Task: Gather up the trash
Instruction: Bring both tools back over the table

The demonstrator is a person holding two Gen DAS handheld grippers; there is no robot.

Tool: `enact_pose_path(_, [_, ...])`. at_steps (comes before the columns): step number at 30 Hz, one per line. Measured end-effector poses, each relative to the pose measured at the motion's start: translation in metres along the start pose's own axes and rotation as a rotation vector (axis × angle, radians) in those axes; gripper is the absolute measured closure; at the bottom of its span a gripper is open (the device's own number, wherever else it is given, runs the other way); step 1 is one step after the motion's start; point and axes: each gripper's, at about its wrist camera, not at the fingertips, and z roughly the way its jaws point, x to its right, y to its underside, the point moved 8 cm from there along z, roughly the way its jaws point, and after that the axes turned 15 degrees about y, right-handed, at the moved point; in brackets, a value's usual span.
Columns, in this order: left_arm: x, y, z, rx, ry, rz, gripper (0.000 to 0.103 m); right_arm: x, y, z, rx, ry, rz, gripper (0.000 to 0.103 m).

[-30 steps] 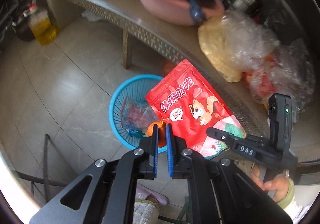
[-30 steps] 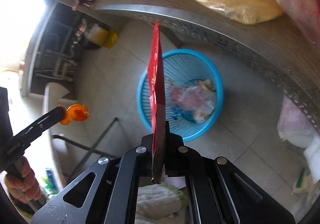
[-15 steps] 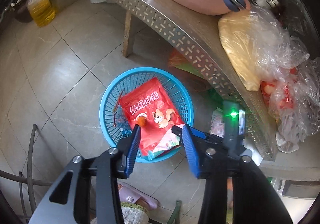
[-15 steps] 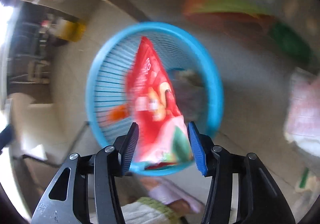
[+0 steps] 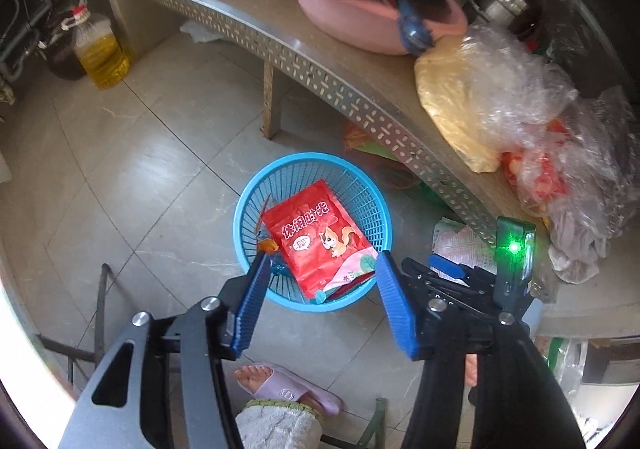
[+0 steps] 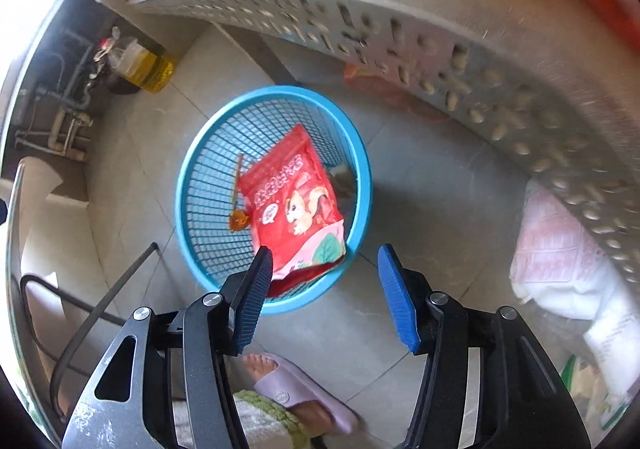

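Red snack bag (image 5: 320, 237) lies in blue basket (image 5: 244, 209) below both opening, empty claws: left claw (image 5: 320, 269), right claw (image 6: 322, 261).

red snack bag (image 5: 320, 237) + orange scrap (image 5: 268, 246): released into blue basket (image 5: 248, 193) | both tongs: jaws opening, empty

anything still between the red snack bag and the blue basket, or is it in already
Nothing visible stands in the way: the red snack bag already lies inside the blue basket, leaning on its near rim, with the orange scrap beside it. The left gripper and right gripper are both opening, with nothing held between their jaws.
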Motion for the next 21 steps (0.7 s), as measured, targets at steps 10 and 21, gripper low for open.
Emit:
enact_pose_path(10, [0.031,0.061,-0.100,0.074,-0.060,0.120,0.033,-0.029,0.006,-0.065,0.104,-0.061,-0.145,0.039])
enact_pose_path(21, [0.032,0.149,-0.211,0.290,-0.123,0.040,0.022,-0.071,0.022,-0.138,0.221,-0.166,-0.287,0.026])
